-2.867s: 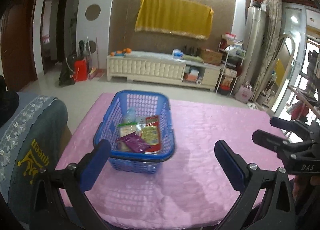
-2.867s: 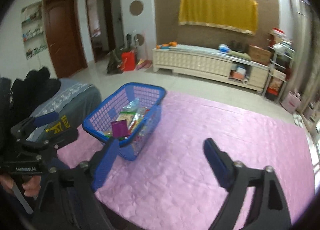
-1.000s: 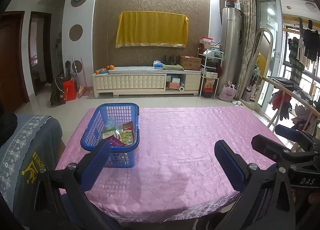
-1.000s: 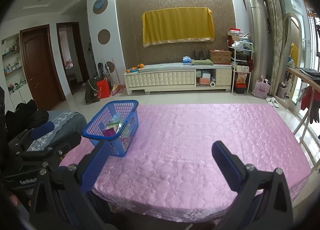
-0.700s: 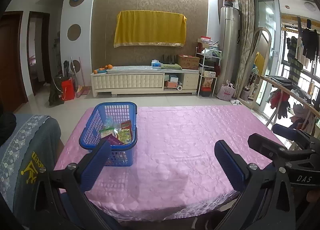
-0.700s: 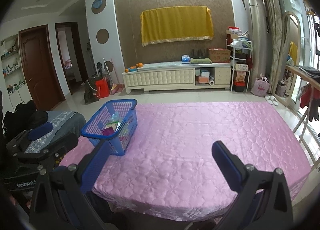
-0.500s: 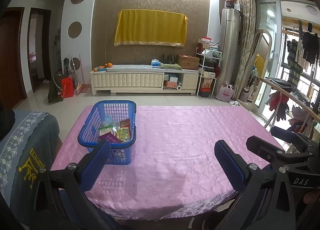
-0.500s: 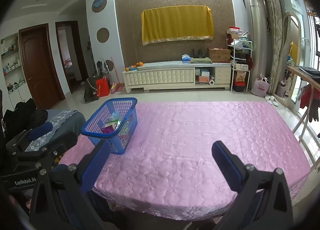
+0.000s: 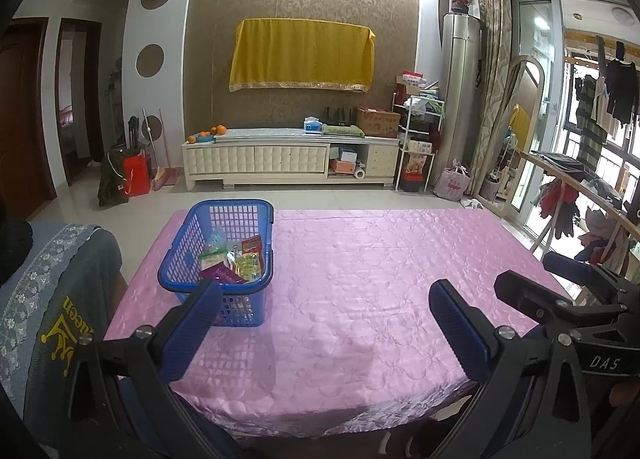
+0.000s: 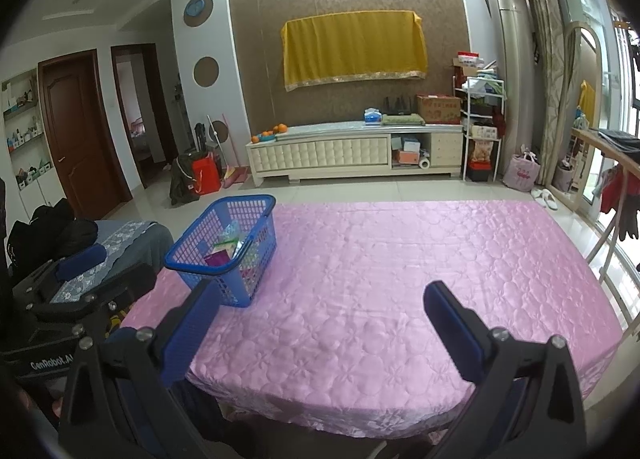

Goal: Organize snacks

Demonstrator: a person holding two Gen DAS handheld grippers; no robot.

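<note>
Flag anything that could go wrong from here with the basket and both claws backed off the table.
1. The blue basket sits near the left edge of the pink tablecloth; a sideways nudge could tip it off toward the chair.
2. The snack packets lie piled loosely, some leaning on the wall, so a grab may catch two at once.
3. The cloth looks glossy and quilted; the basket might slide or the cloth bunch if either open claw, left or right, pushes it.

both grippers pulled back from the basket (image 9: 224, 243), now farther off, table edge showing
</note>
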